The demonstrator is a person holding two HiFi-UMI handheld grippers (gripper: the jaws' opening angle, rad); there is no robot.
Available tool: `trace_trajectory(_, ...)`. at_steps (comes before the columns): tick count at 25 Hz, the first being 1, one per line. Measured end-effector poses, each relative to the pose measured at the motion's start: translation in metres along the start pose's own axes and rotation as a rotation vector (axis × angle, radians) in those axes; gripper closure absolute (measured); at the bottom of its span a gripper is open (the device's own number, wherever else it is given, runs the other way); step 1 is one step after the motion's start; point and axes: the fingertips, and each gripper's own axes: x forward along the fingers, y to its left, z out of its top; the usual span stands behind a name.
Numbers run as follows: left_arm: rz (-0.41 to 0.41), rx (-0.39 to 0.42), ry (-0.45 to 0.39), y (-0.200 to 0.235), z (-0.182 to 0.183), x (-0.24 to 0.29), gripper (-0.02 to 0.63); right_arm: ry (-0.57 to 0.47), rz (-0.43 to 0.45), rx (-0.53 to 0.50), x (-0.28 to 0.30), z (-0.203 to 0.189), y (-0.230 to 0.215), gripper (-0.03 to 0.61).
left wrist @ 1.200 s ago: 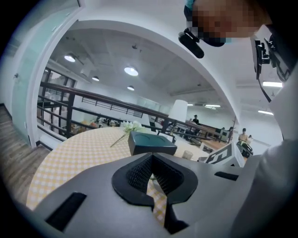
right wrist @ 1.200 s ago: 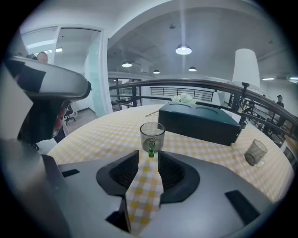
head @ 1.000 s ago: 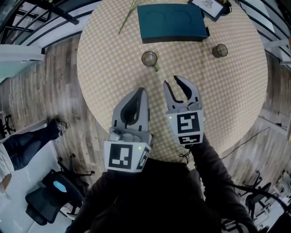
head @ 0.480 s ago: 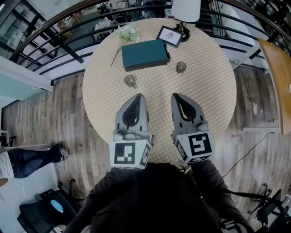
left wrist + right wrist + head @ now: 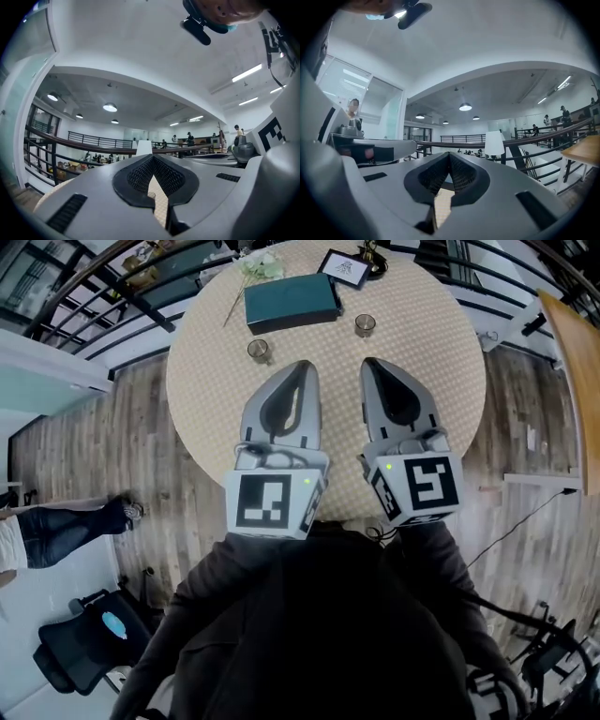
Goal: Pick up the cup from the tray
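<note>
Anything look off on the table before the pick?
Nothing spilled or tipped. One oddity: the left cup and right cup both stand on the table, on the near side of the teal tray, not on it; the tray looks bare. Left claw and right claw are shut, empty.

The left gripper [image 5: 300, 371] and the right gripper [image 5: 372, 366] are held side by side in front of the chest, close together but not touching, both pointed forward. Each is carried at the end of an arm in a dark sleeve [image 5: 439, 589], with the elbows tucked in near the body. In the left gripper view the jaws of the left gripper [image 5: 152, 158] are seen closed tip to tip, with nothing caught between them. The right gripper [image 5: 449, 154] is likewise drawn together and empty. Both seem to be held roughly level, judging by the gripper views.
</note>
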Motion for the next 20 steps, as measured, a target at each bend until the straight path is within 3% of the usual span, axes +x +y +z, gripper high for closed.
trace_trajectory(20,0.05,-0.018,0.011,0.031,0.003,0.009,0.609,-0.003,0.038,0.012,0.028,0.004,0.01,0.571)
